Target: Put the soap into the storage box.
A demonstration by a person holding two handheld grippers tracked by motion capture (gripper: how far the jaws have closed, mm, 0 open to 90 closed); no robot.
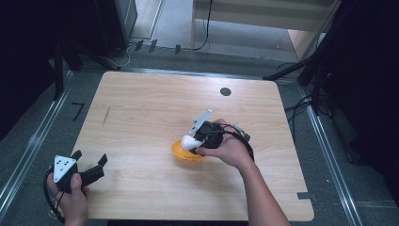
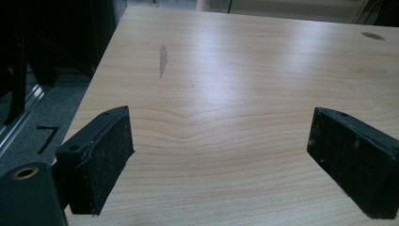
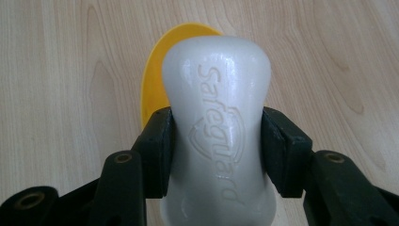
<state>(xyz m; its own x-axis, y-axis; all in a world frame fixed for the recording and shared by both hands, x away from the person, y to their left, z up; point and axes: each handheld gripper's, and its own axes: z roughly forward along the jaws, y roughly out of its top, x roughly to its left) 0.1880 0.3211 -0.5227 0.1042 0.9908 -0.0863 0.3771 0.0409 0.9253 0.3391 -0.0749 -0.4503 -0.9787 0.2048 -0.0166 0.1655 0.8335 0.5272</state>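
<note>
A white bar of soap [image 3: 217, 122] embossed "Safeguard" is clamped at its waist by my right gripper [image 3: 216, 150], which is shut on it. Under the soap lies a yellow dish [image 3: 155, 80], mostly hidden behind the bar. From above, the soap [image 1: 189, 142] hangs over the yellow dish [image 1: 186, 156] near the table's middle, with the right gripper [image 1: 200, 137] tilted down to the left. My left gripper [image 1: 89, 160] is open at the table's front left corner, its pads [image 2: 106, 155] wide apart over bare wood.
The wooden table [image 1: 141, 108] has a dark round hole [image 1: 225, 91] near its far edge and a grey smudge [image 2: 163, 59] at the left. Metal rails and cables run along the floor on both sides.
</note>
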